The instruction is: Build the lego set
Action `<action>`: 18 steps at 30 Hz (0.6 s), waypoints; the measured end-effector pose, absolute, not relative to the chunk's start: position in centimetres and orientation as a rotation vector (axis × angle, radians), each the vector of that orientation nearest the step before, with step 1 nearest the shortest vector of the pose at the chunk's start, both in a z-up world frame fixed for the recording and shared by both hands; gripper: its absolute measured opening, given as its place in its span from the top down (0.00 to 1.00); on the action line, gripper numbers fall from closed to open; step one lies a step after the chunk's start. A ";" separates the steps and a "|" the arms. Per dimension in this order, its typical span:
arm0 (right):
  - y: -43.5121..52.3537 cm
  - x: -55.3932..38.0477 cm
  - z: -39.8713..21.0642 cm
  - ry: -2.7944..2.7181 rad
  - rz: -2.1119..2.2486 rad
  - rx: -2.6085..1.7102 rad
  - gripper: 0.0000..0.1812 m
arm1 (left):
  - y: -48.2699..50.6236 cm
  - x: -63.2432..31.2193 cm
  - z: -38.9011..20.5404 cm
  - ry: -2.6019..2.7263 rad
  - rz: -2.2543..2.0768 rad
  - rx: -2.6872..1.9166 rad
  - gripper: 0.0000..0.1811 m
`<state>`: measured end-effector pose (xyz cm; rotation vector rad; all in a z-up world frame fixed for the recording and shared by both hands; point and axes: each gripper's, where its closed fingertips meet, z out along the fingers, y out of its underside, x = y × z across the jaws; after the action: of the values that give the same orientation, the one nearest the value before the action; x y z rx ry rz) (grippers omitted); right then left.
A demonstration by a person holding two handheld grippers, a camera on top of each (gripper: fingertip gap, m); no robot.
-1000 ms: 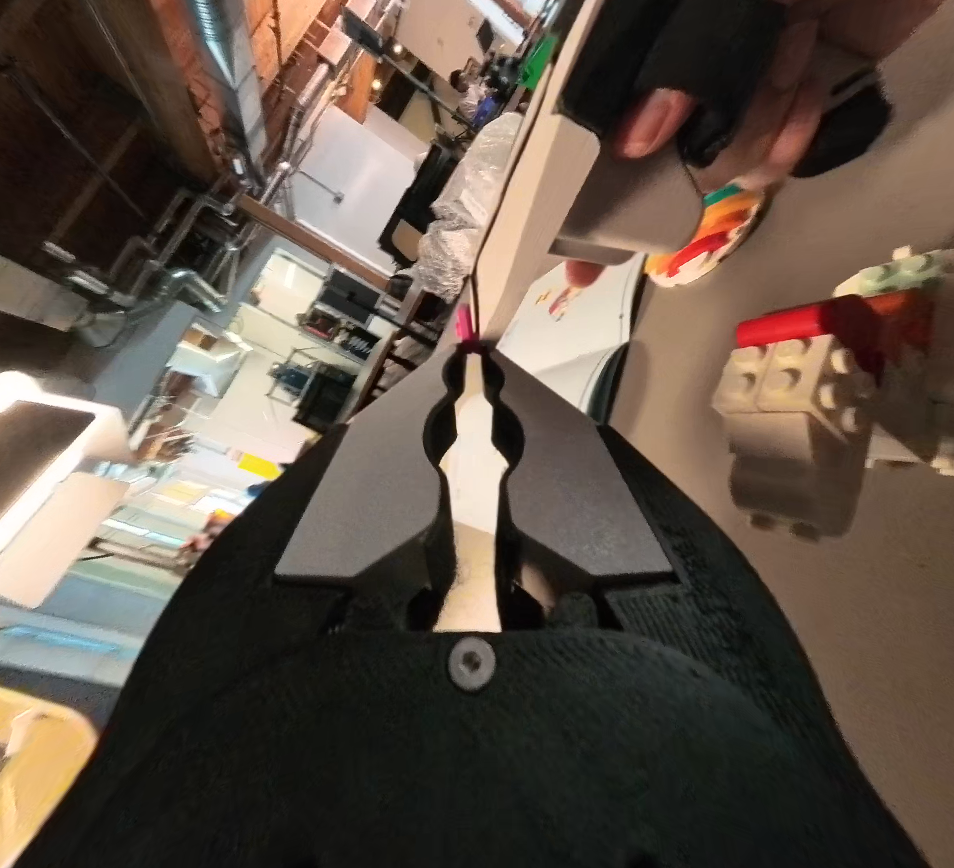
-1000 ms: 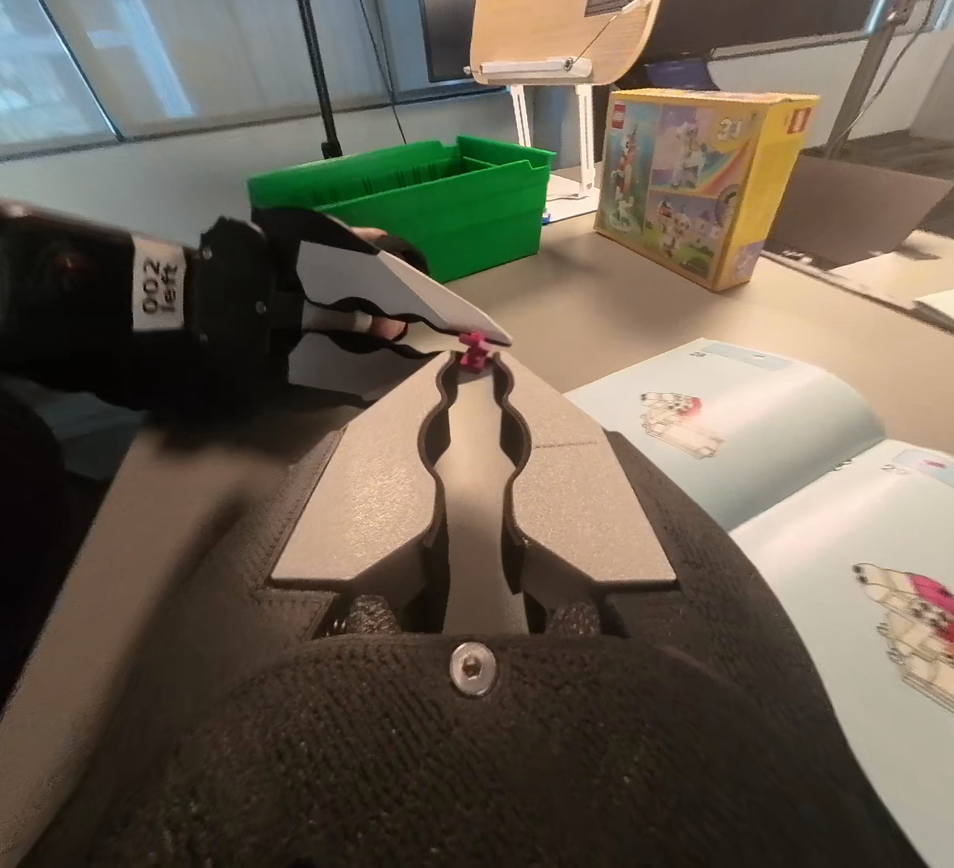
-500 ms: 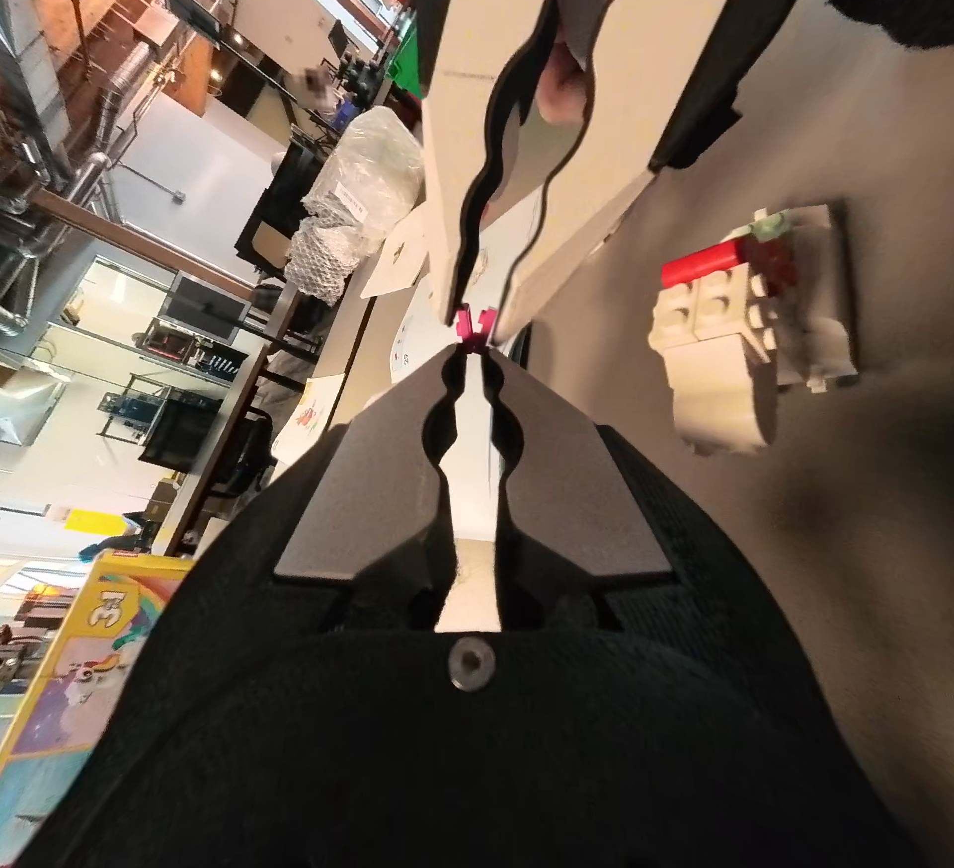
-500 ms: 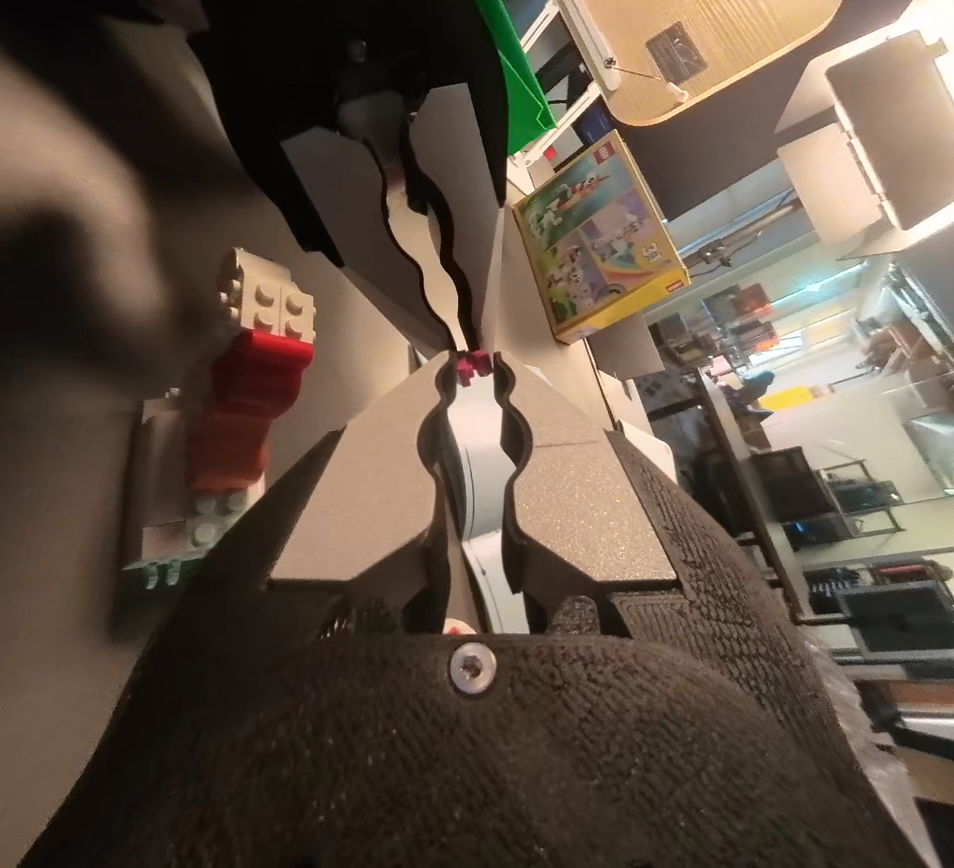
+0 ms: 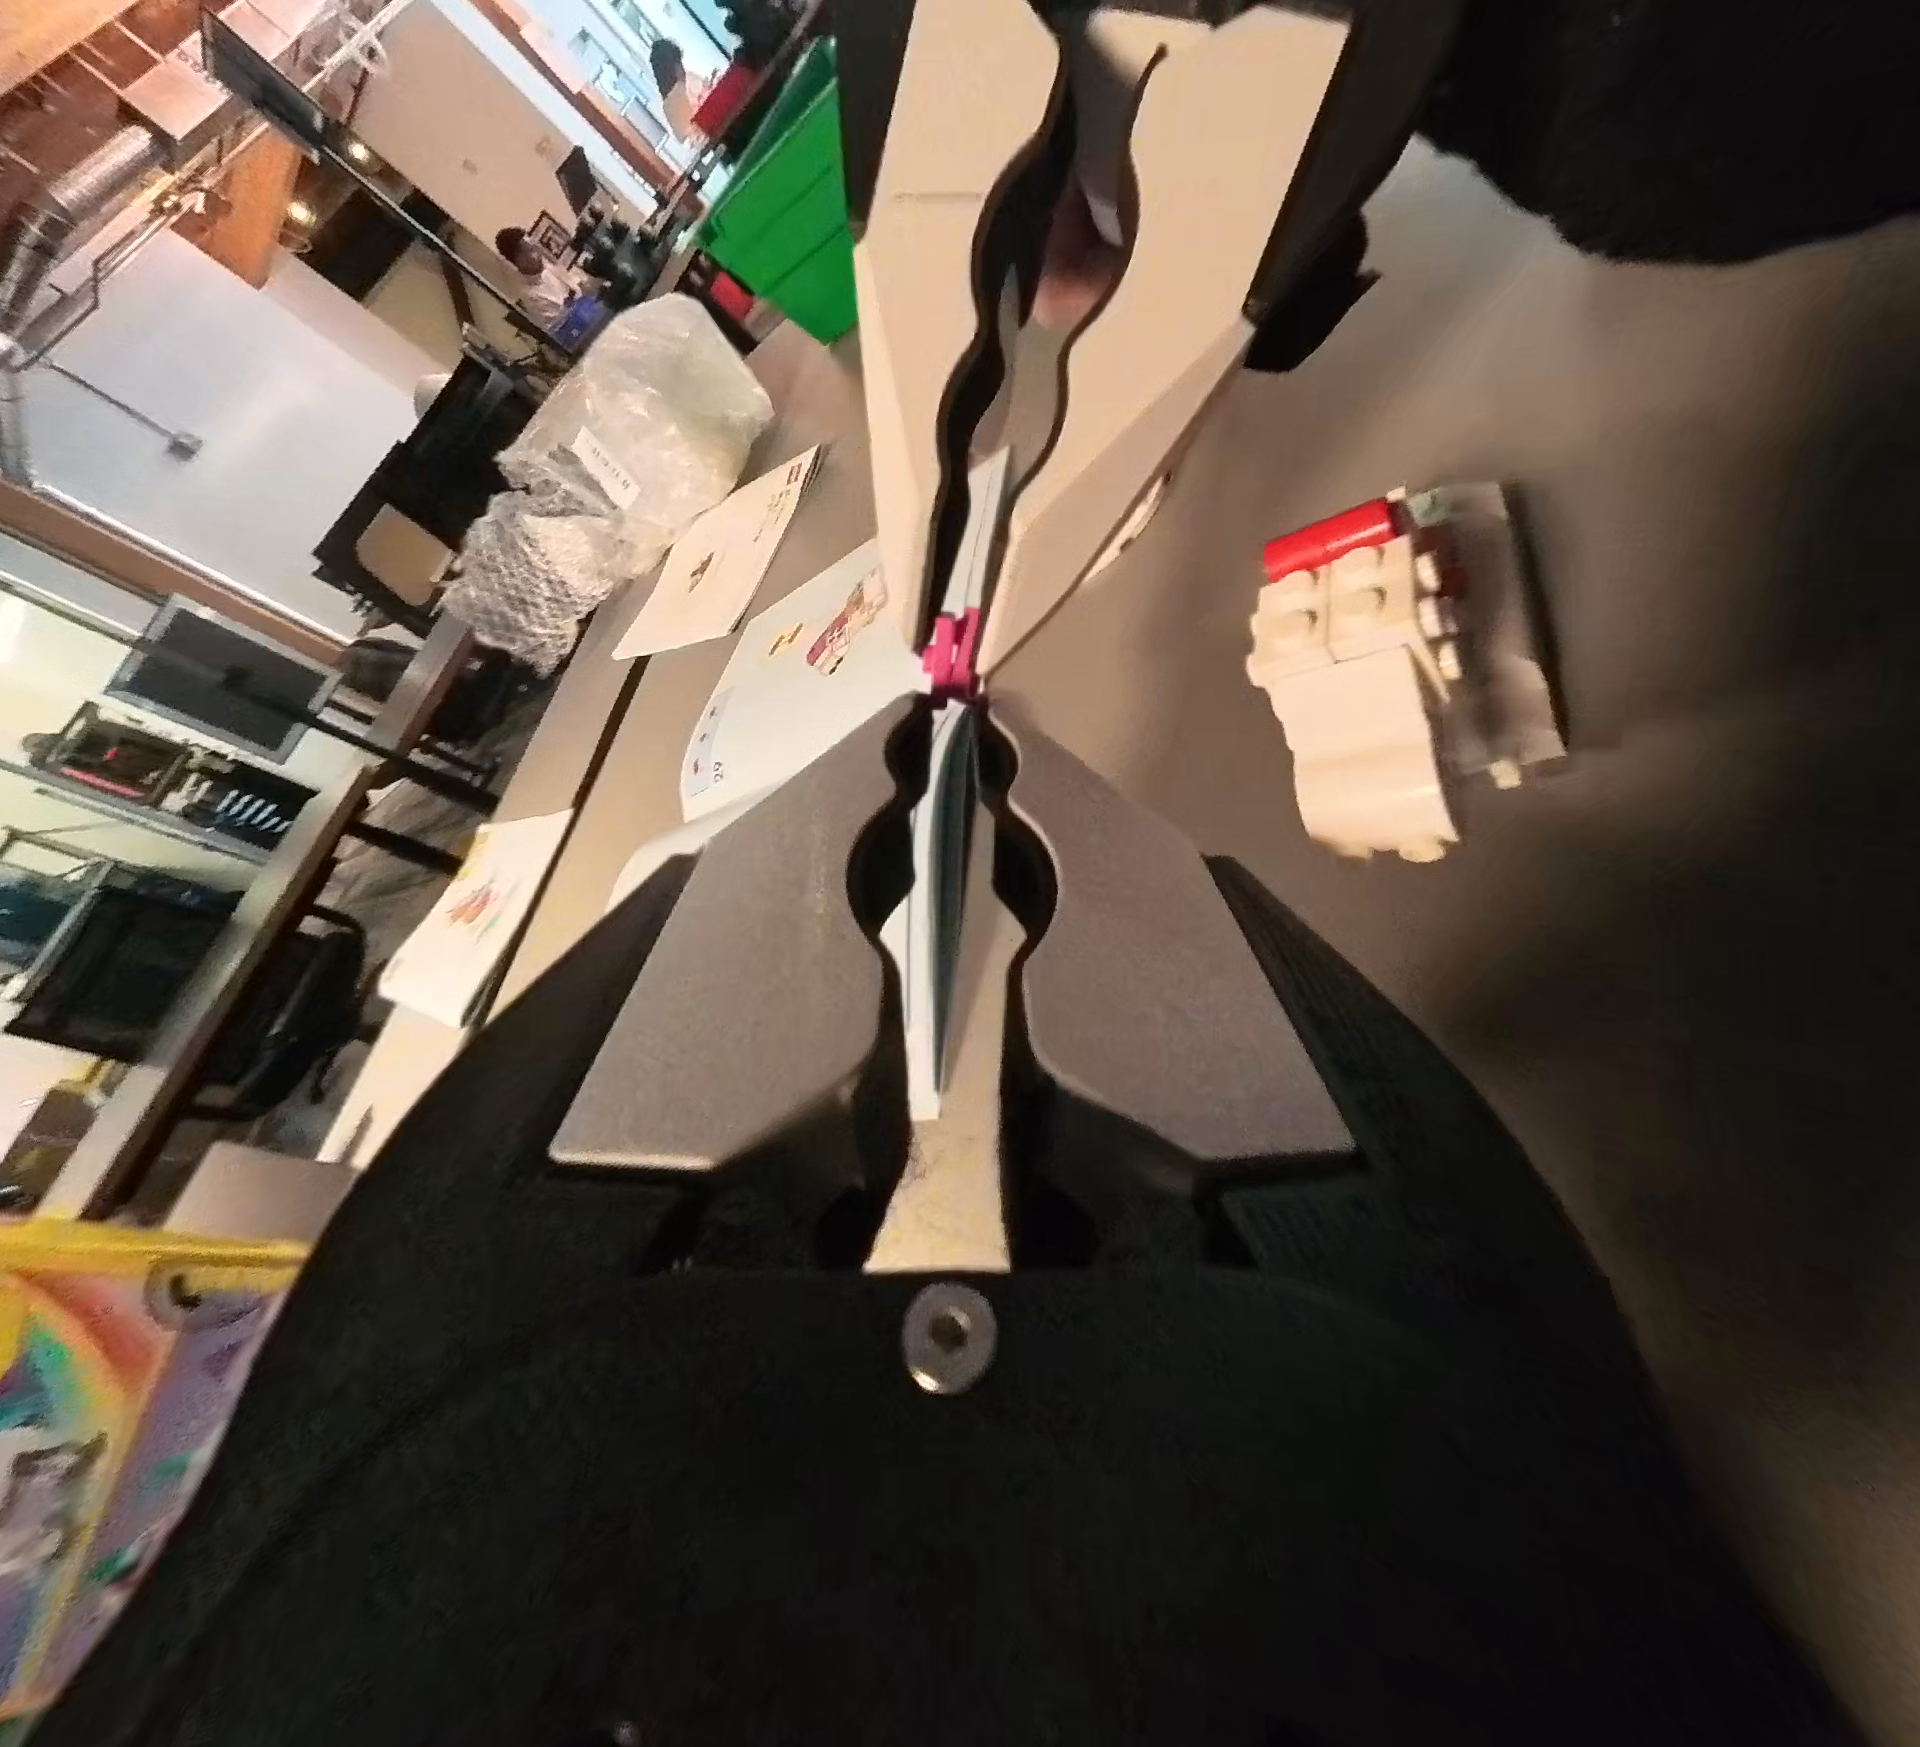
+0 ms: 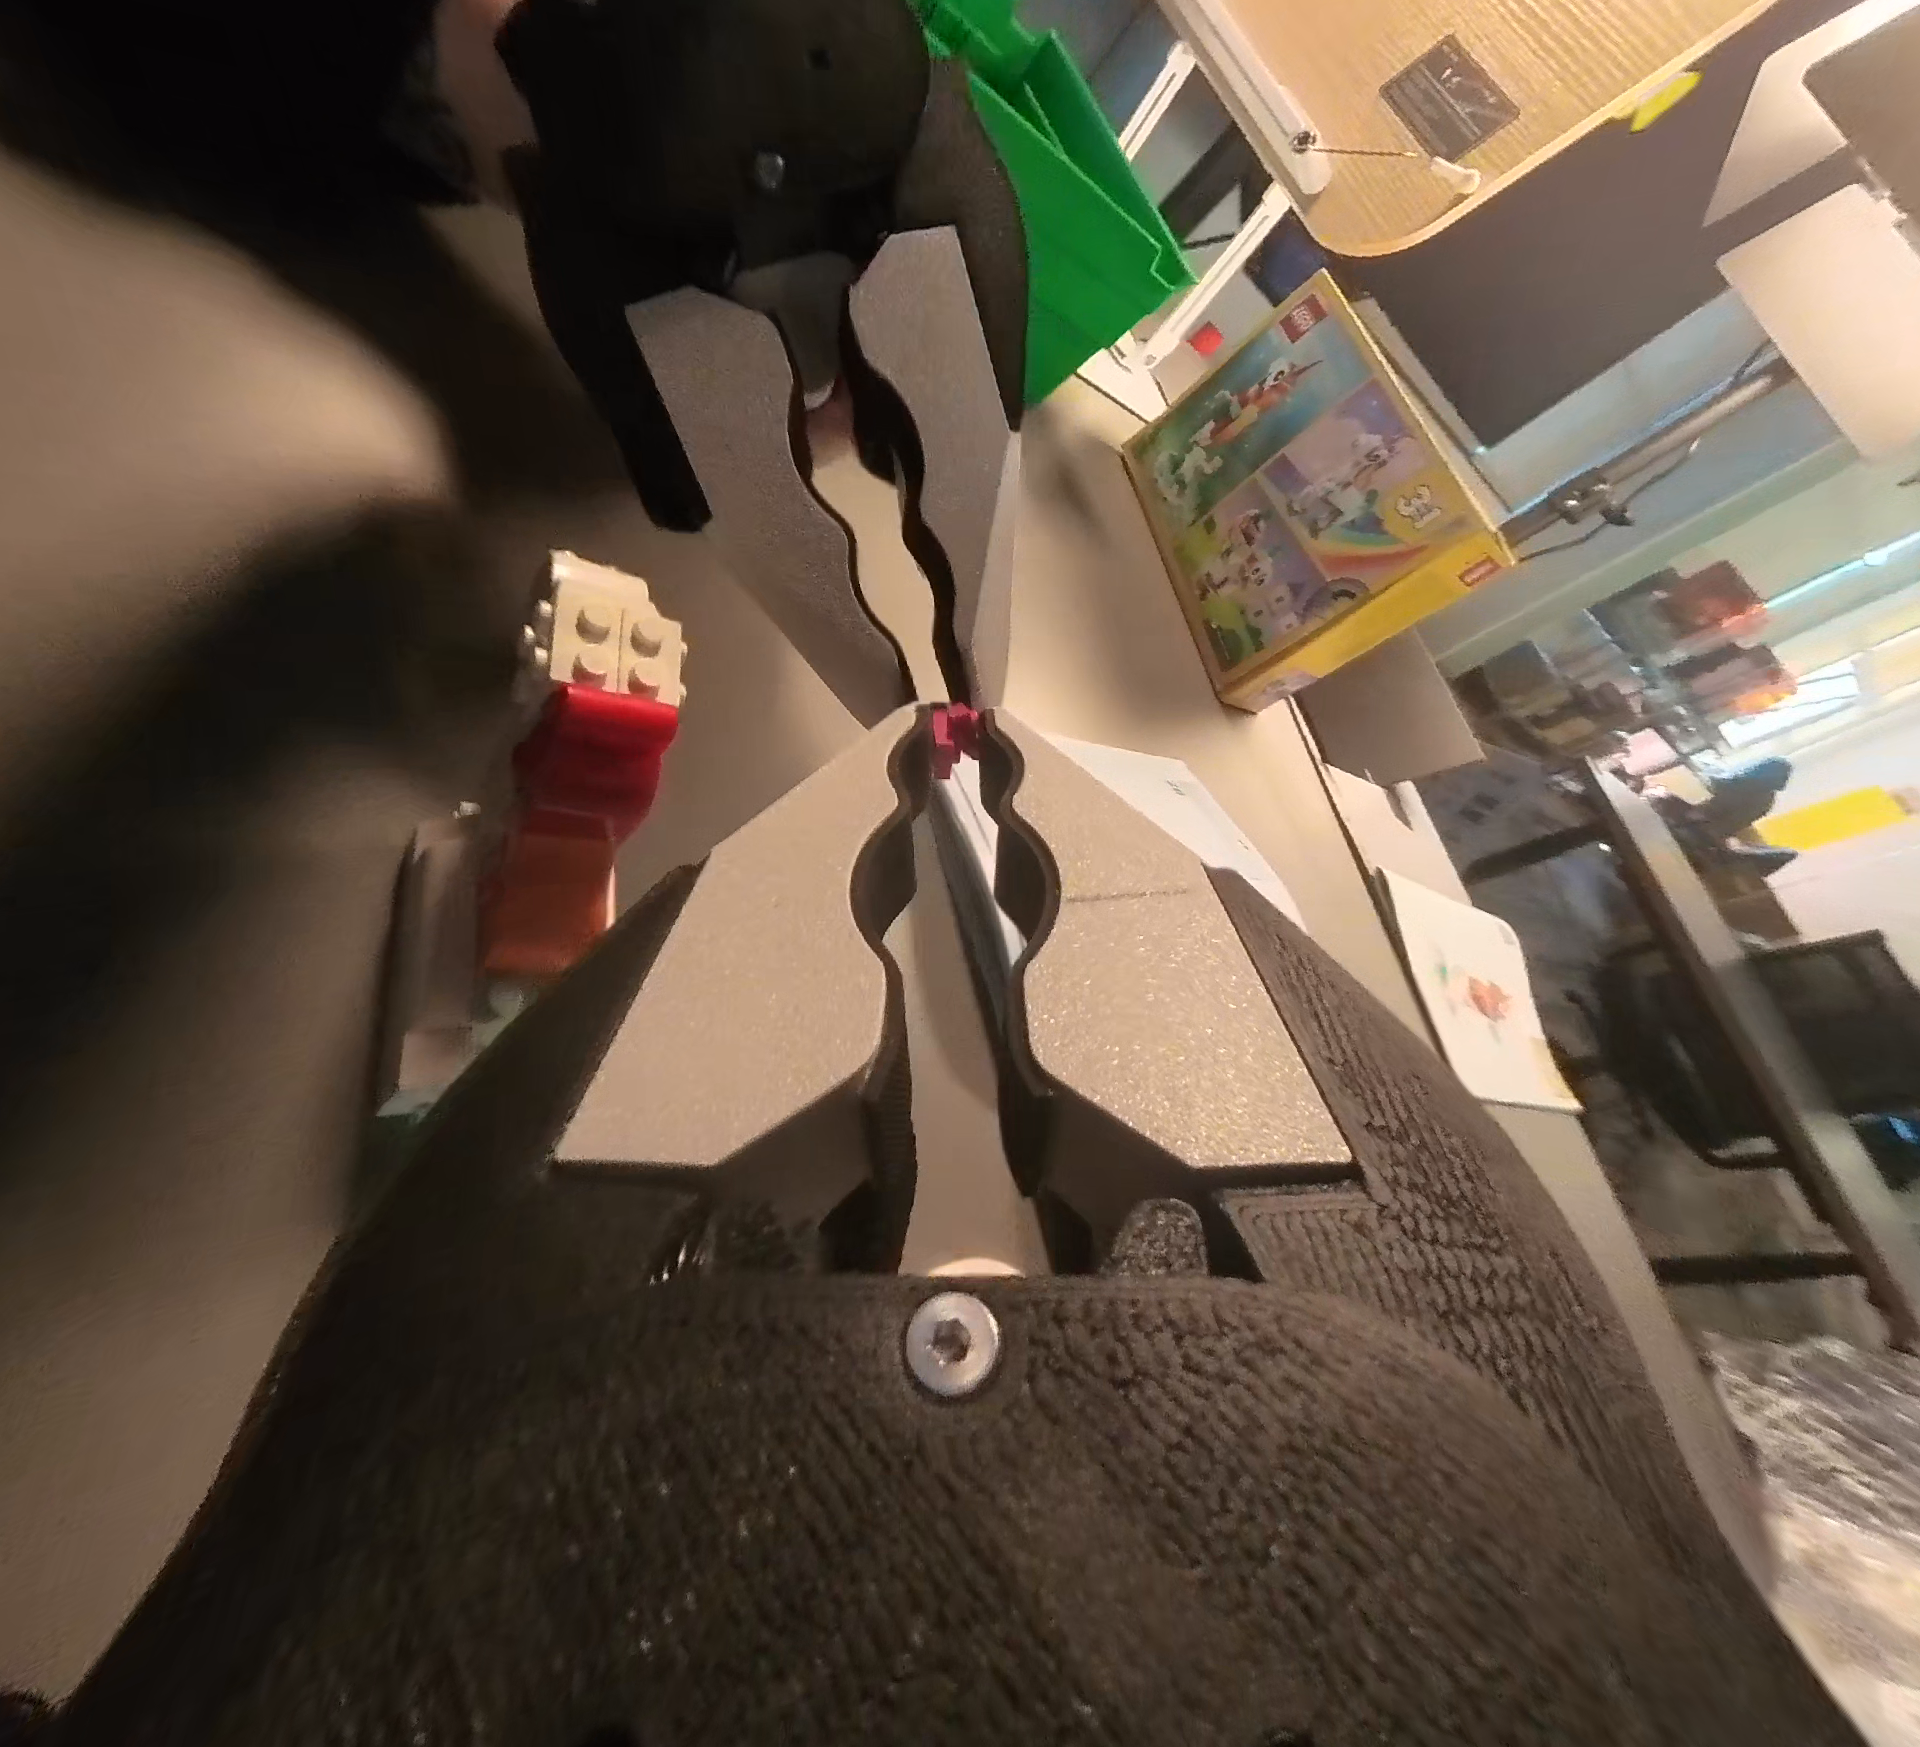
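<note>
On a grey bench in an open office, the left gripper and right gripper meet tip to tip, jaws of both clenched on apparently two tiny magenta pieces. Pressing straight should seat them. One white-and-red build lies at three o'clock.

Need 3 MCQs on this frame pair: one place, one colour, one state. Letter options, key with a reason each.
1. Where is the white and red brick build?
A. On the grey table
B. In the green bin
C. On the booklet

2. What colour are the small pieces at the fingertips?
A. Yellow
B. Magenta
C. Blue

3. What state is the left gripper in?
A. Wide open
B. Shut on a piece
C. Out of view

Key: 1 A, it rests on bare tabletop. 2 B, magenta shows in both views. 3 B, its tips pinch a piece, meeting the right gripper tip to tip.
</note>
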<state>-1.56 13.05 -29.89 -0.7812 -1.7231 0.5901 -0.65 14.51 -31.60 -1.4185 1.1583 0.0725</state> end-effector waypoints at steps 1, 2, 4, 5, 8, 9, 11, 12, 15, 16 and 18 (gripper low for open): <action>13.0 -1.5 -29.7 -1.717 0.621 -0.790 0.96 | 14.4 -0.6 -31.5 1.152 0.044 -1.416 0.96; 12.9 -1.5 -29.6 -1.711 0.652 -0.798 0.96 | 14.3 -0.5 -31.3 1.145 0.016 -1.414 0.96; 12.7 -1.4 -29.3 -1.700 0.710 -0.813 0.97 | 14.1 -0.4 -31.1 1.133 -0.036 -1.413 0.96; 12.6 -1.4 -29.2 -1.695 0.738 -0.821 0.97 | 14.0 -0.3 -31.0 1.129 -0.059 -1.414 0.96; 12.4 -1.3 -29.2 -1.688 0.836 -0.863 0.97 | 13.6 -0.2 -30.9 1.129 -0.116 -1.414 0.97; 12.5 -1.3 -29.2 -1.686 0.856 -0.877 0.97 | 13.7 -0.2 -30.9 1.127 -0.126 -1.423 0.97; 12.7 -1.3 -29.4 -1.680 0.856 -0.890 0.96 | 13.9 -0.3 -31.1 1.122 -0.120 -1.449 0.97; 12.9 -1.4 -29.5 -1.676 0.847 -0.902 0.96 | 14.1 -0.4 -31.2 1.119 -0.101 -1.466 0.97; 13.5 -1.7 -30.2 -1.670 0.826 -0.967 0.94 | 14.6 -0.8 -31.7 1.125 -0.009 -1.496 0.98; 13.7 -1.7 -30.3 -1.666 0.824 -0.992 0.93 | 14.8 -0.9 -31.9 1.127 0.017 -1.504 0.98; 14.1 -1.9 -30.3 -1.642 0.832 -1.035 0.92 | 15.1 -1.2 -32.0 1.110 0.042 -1.515 0.98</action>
<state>-1.91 14.06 -30.34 -1.0348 -1.6416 0.8319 -1.16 15.11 -31.98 -1.5153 1.1100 0.0421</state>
